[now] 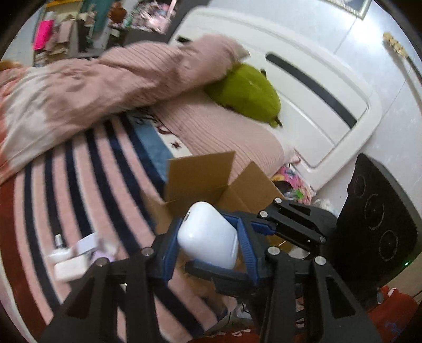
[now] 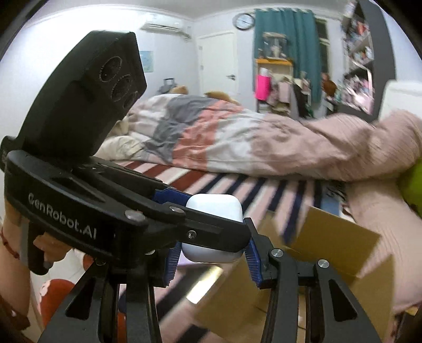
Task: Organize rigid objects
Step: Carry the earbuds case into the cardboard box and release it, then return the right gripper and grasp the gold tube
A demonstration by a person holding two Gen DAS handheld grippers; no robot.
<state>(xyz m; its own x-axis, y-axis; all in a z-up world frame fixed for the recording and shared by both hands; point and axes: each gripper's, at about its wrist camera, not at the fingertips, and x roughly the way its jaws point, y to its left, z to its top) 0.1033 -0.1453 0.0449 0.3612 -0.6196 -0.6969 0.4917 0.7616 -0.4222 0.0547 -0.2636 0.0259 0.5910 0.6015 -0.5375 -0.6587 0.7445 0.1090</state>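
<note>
Left wrist view: small white rounded plastic earbud case [image 1: 208, 234] clamped between the blue ribbed pads of the left hand-held gripper [image 1: 208, 229], pads pressed on its two sides. Held clear of the bed, in front of the open brown cardboard box [image 1: 200, 174]. Box interior hidden behind case and fingers; only the raised flaps readable.

Right wrist view: same case [image 2: 213, 208] partly covered by a black finger of the left hand-held gripper crossing its front. Right hand-held gripper [image 2: 212, 258] set with its blue pads flanking the lower part of the case, narrow gap at most; cannot tell whether closed on it or merely beside it. Box [image 2: 329, 237] blurred, its lower part cut off by the fingers.

Cluster of small white objects [image 1: 68, 261] lying on the bed left of the box, too blurred to identify.

Surface: bed with pink, navy and red striped sheet [image 1: 79, 184]. Crumpled pink ribbed blanket [image 1: 132, 74] across the far side, its end resting on a green plush cushion [image 1: 245, 92]. White panelled headboard [image 1: 316, 92] behind.

Room: round wall clock [image 2: 244, 21], teal curtain [image 2: 284, 39], white wall-mounted air conditioner [image 2: 162, 26], white door [image 2: 219, 63]. Cluttered shelves at far right, contents indistinct.
</note>
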